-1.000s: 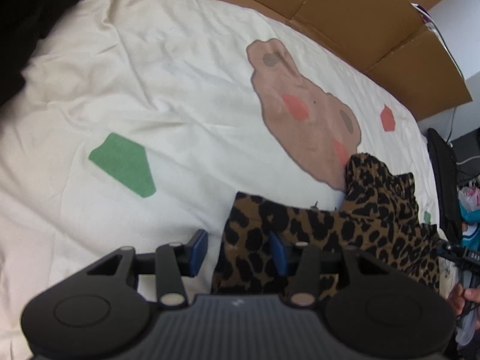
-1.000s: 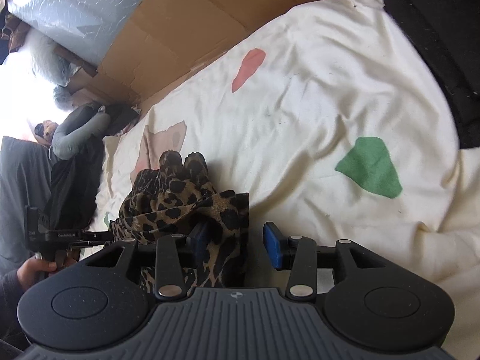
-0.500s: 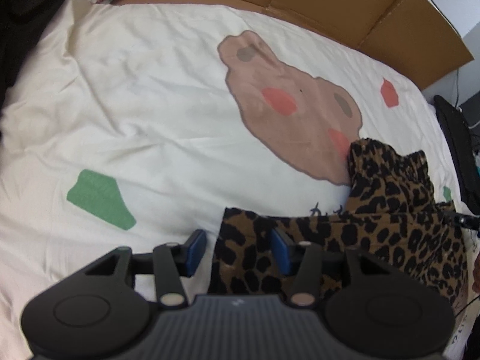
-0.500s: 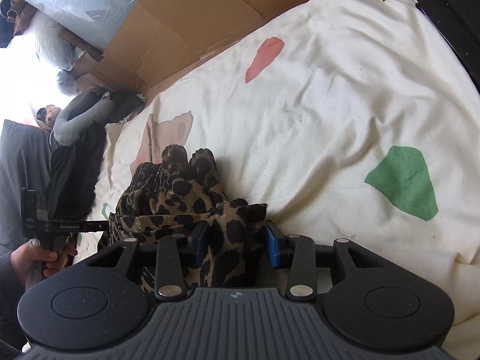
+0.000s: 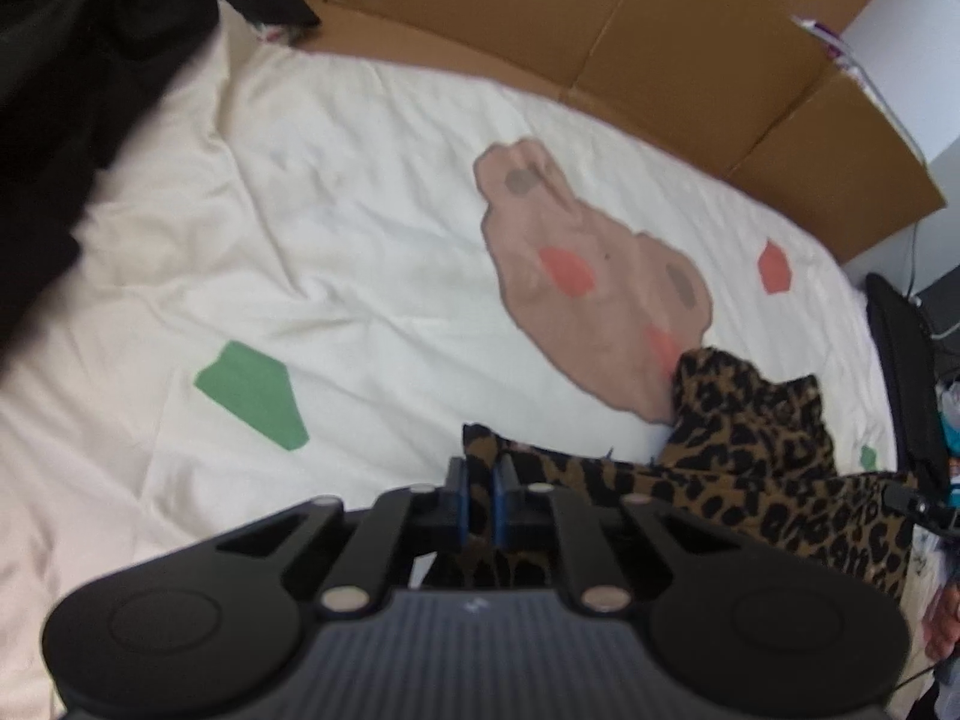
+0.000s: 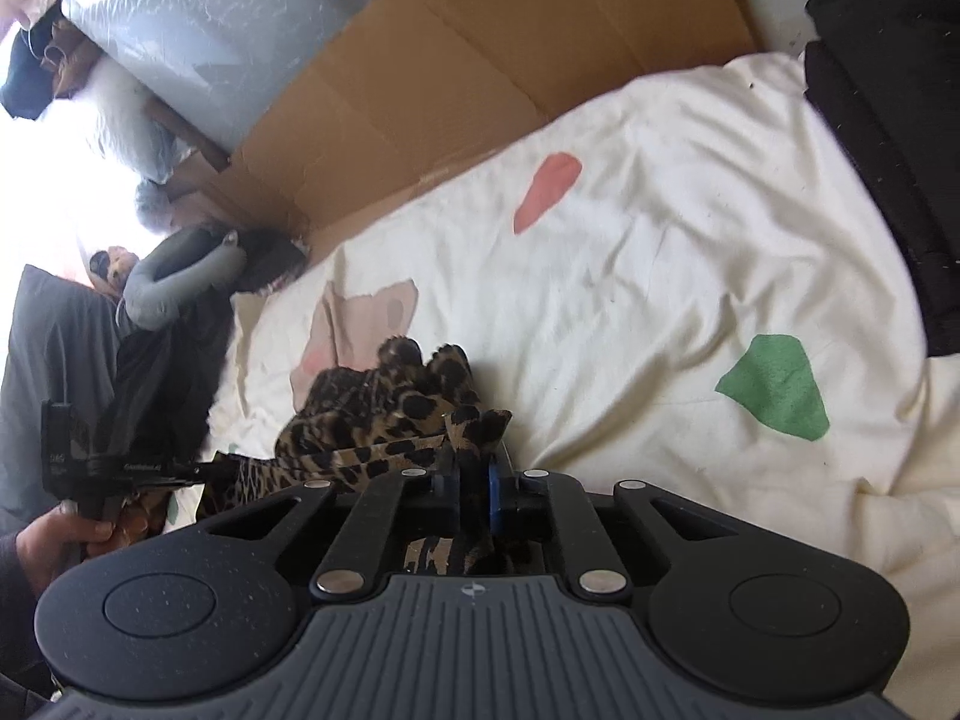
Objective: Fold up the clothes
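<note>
Cream bedsheet [image 5: 372,252] with a bear print [image 5: 588,294] carries the leopard-print garment [image 5: 750,438], bunched near the bear. The left tool [image 5: 480,495] and right tool [image 6: 474,489] are each closing, pads pinching a garment corner.

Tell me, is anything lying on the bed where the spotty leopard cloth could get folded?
Nothing visible does. Both grippers, left gripper and right gripper, are closing on the leopard cloth. The cream sheet beyond it lies bare; the black clothes sit at its edge.
</note>
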Demonstrator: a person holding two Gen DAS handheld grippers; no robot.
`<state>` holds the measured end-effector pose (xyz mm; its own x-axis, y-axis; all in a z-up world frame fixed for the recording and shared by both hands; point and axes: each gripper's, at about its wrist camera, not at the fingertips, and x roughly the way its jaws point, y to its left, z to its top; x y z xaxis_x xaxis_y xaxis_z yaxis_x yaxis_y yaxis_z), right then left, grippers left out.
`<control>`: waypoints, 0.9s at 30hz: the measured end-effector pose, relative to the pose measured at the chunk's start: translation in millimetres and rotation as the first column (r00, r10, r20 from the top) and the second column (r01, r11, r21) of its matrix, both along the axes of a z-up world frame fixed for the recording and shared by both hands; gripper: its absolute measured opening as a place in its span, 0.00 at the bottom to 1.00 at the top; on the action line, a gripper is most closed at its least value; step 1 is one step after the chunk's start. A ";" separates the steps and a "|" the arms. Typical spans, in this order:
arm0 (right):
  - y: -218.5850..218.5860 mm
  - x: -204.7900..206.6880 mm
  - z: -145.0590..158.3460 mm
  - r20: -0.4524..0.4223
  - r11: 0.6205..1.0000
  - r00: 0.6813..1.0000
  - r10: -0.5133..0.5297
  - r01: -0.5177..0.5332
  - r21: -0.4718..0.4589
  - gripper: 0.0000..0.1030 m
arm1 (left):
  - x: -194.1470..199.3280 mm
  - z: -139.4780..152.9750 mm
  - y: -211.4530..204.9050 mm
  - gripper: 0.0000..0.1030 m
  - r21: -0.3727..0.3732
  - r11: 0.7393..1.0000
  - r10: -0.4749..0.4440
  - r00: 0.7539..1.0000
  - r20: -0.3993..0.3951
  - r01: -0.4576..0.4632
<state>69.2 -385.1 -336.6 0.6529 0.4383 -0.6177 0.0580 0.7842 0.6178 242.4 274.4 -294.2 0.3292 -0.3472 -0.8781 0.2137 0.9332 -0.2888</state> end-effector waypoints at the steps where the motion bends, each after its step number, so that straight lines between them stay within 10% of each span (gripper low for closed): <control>1: 1.9 -2.6 3.9 0.006 1.000 1.000 -0.005 0.005 -0.004 0.06 | -2.9 4.1 2.1 0.08 -0.004 1.000 0.011 1.000 0.003 -0.011; 27: 6.0 -11.6 49.9 0.058 0.990 0.990 -0.126 0.121 0.071 0.06 | -5.3 66.3 4.4 0.07 -0.040 0.991 0.129 0.985 0.114 -0.125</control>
